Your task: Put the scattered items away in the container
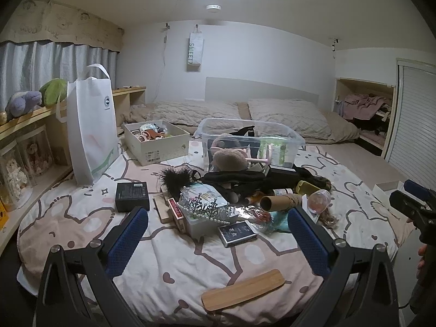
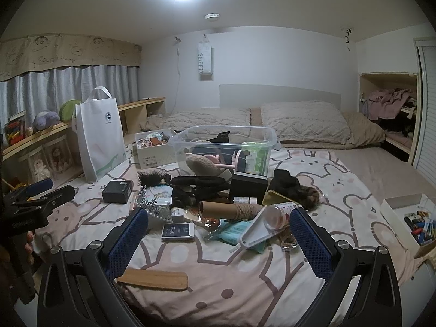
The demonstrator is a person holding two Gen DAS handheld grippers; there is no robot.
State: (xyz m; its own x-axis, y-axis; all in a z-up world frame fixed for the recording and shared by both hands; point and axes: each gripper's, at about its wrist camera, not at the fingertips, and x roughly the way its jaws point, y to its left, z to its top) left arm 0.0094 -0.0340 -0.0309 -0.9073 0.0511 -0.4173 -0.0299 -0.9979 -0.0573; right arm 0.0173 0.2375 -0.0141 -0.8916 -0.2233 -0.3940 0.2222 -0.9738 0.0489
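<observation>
Both grippers are hovering over the bed with their tongs spread wide and nothing in them: the left gripper (image 1: pixel 218 234) sits low in its own view, and the right gripper (image 2: pixel 219 234) looks the same in its view. The clear plastic bin (image 1: pixel 297 139) sits past the mess, around 12 o'clock from both grippers, and already has a plush toy (image 1: pixel 229 159) and a green-and-white pack (image 1: pixel 276 151) inside. The scattered pile is between the grippers and the bin: a silver tiara (image 1: pixel 203 205) lying on a small clear box, a cardboard tube (image 1: pixel 278 201) just to its right, a dark card box (image 1: pixel 237 235) nearest the left gripper, and a black box (image 1: pixel 132 196) off at 10 o'clock. A bamboo strip (image 1: pixel 242 290) lies flat on the bedspread (image 1: pixel 177 267), closest of all, low between the left tongs. A white tote bag (image 1: pixel 91 128) stands upright at about 10 o'clock, with an open shoebox (image 1: pixel 158 143) of small bits beside it, left of the bin.
</observation>
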